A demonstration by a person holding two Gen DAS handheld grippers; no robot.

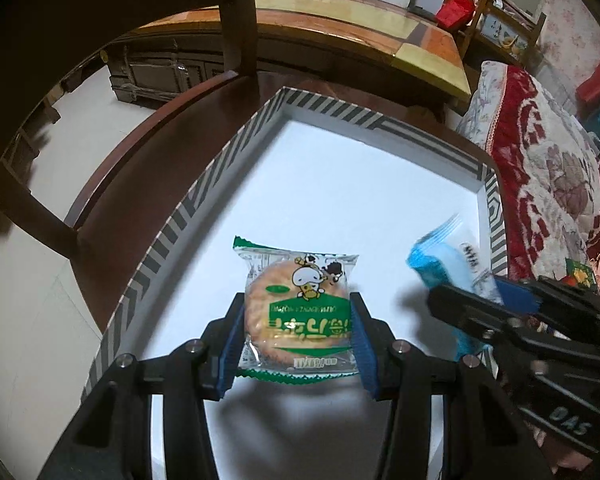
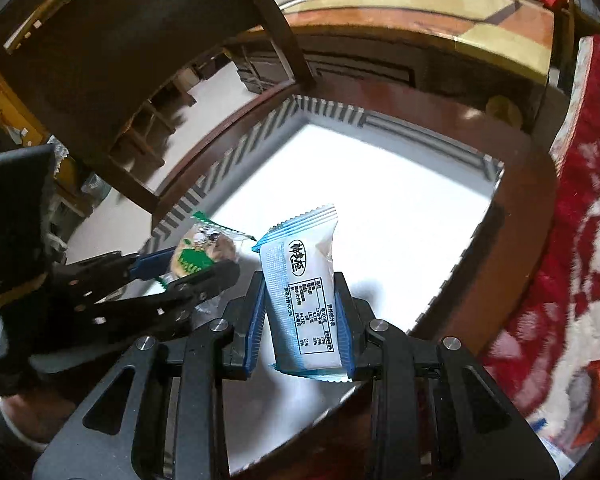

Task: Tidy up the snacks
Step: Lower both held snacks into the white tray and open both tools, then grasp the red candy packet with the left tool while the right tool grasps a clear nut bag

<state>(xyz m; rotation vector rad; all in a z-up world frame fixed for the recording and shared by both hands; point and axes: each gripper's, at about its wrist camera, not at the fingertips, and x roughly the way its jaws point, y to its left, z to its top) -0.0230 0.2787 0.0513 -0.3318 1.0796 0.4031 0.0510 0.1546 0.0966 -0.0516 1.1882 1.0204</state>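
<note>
Left gripper [image 1: 298, 326] clamps our green-printed clear rice-cracker packet [image 1: 296, 312]; right gripper [image 2: 302, 320] clamps a blue-and-white snack pouch [image 2: 304, 300]. Both hang over the empty white striped-rim box [image 1: 204, 188]. We judge nothing placed yet.

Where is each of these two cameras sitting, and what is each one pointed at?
Left wrist view: sits on the left gripper, looking down along its fingers at the green rice cracker packet it grips, over the striped-rimmed box.
Right wrist view: sits on the right gripper, looking down at the blue-and-white snack packet it grips.
Shared: the box, both packets, and each view catches the other gripper at its edge.
</note>
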